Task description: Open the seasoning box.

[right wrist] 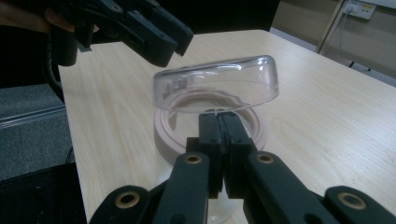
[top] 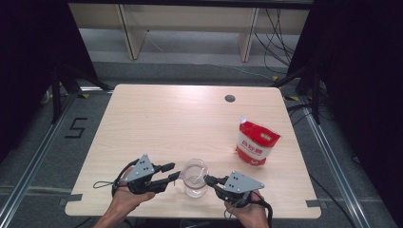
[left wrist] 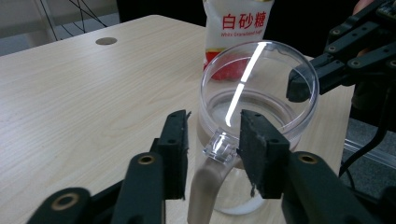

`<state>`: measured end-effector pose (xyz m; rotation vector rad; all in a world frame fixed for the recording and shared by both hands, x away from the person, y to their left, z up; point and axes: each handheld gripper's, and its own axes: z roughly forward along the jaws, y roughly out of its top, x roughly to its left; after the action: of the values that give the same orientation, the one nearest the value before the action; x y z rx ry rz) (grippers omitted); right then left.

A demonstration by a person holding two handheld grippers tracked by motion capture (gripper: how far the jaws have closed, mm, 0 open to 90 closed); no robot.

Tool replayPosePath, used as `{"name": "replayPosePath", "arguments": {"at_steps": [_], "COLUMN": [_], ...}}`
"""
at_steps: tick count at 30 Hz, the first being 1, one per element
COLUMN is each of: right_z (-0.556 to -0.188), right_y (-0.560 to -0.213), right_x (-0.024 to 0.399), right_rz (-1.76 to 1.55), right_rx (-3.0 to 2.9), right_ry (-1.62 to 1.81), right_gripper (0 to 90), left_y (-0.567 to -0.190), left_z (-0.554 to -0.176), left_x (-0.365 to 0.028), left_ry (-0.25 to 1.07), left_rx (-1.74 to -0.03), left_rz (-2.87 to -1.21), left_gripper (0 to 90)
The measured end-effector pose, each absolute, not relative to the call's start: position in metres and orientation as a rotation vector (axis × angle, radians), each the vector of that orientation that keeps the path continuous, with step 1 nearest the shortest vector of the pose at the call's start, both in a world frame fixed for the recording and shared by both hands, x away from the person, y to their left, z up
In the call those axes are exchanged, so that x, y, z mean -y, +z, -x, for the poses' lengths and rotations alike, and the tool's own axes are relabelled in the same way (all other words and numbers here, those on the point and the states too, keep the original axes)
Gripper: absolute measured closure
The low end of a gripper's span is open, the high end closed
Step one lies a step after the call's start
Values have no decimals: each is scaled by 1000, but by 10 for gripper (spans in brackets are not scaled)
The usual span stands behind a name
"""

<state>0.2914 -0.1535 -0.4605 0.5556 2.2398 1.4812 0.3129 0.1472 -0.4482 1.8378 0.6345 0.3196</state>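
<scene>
A clear glass mug [top: 195,176] with a beige handle [left wrist: 217,154] stands near the table's front edge. My left gripper [left wrist: 214,140] is open, one jaw on each side of the handle with a small gap to each. In the high view the left gripper [top: 176,176] reaches the mug from the left. My right gripper [right wrist: 217,122] is shut on the mug's near rim [right wrist: 219,105]. In the high view the right gripper [top: 208,179] comes in from the right. A red and white sugar bag [top: 257,143] stands upright to the right, behind the mug.
The light wooden table [top: 157,123] has a round cable hole [top: 230,98] near its back edge. Dark curtains hang on both sides. Cables lie on the floor at the back right. The table's front edge runs just below both hands.
</scene>
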Motion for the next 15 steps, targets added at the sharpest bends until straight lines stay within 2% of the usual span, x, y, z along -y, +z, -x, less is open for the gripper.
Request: {"name": "replayPosePath", "arguments": {"at_steps": [2, 3, 7, 8, 9, 15], "right_z": [-291, -290, -291, -291, -291, -291], "right_y": [-460, -459, -459, -459, -458, -458], "right_x": [154, 153, 152, 151, 151, 150], "right_rz": [-552, -567, -558, -559, -548, -553], "right_rx": [-2246, -2241, -2236, -2235, -2247, -2235], "right_ry": [1475, 1472, 1486, 1485, 1484, 1479], "right_gripper": [893, 893, 891, 888, 885, 883], "left_y": [-448, -448, -451, -452, -456, -461], "left_z": [-314, -311, -308, -306, -305, -298], "left_x": [-150, -153, -158, -158, -160, -161], "left_ry": [313, 282, 291, 279, 273, 276], "left_rx": [-606, -612, -589, -615, -605, -623], "left_rz": [-1843, -1836, -1860, -1852, -1858, -1872], "left_gripper": [546, 481, 415, 341, 310, 187]}}
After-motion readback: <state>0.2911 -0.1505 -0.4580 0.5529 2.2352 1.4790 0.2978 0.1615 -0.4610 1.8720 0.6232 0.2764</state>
